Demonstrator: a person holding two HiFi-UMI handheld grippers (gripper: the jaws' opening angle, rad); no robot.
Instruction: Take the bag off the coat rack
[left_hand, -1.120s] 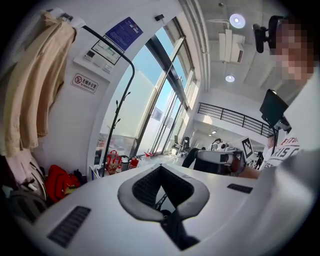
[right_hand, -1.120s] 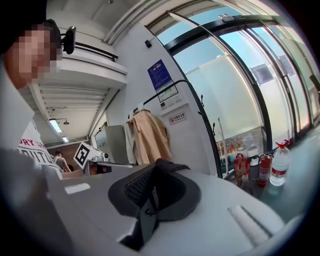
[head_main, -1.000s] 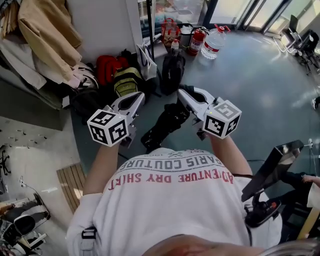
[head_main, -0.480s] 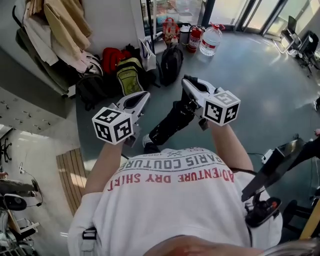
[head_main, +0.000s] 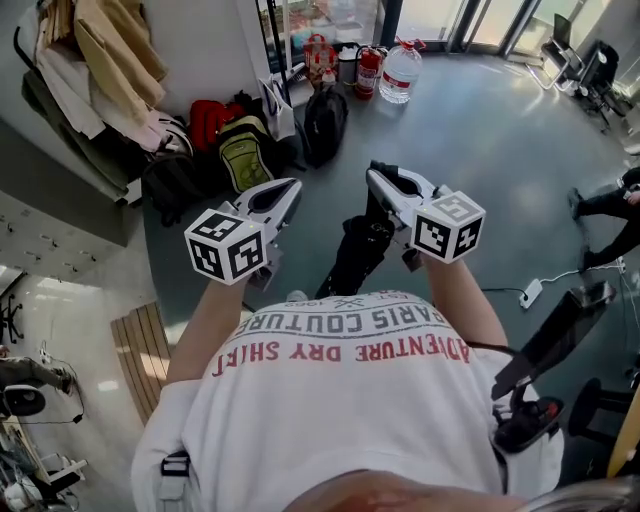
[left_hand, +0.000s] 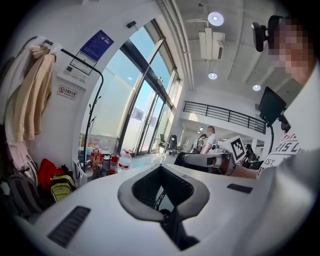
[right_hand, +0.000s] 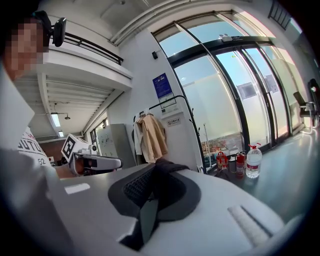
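Note:
A black bag (head_main: 360, 255) hangs down over the grey floor from my right gripper (head_main: 378, 180), which is shut on its strap. In the right gripper view, black strap fabric (right_hand: 162, 167) sticks out from between the closed jaws. My left gripper (head_main: 290, 188) is held level beside it, jaws together and holding nothing; nothing lies between its jaws (left_hand: 162, 192) in the left gripper view. The coat rack (right_hand: 177, 107), a black tube frame, stands by the white wall with beige coats (right_hand: 152, 137) on it. Those coats (head_main: 110, 60) show at the head view's top left.
Backpacks lie on the floor by the wall: red (head_main: 212, 118), green (head_main: 245, 155) and black (head_main: 325, 120). A fire extinguisher (head_main: 368, 72) and a big water bottle (head_main: 398, 72) stand near the glass doors. A power strip (head_main: 530, 293) and a person's legs (head_main: 605, 205) are at the right.
The view has swung, so the coats and backpacks sit further left. The bag now hangs more upright under the right gripper. Both grippers keep their pose.

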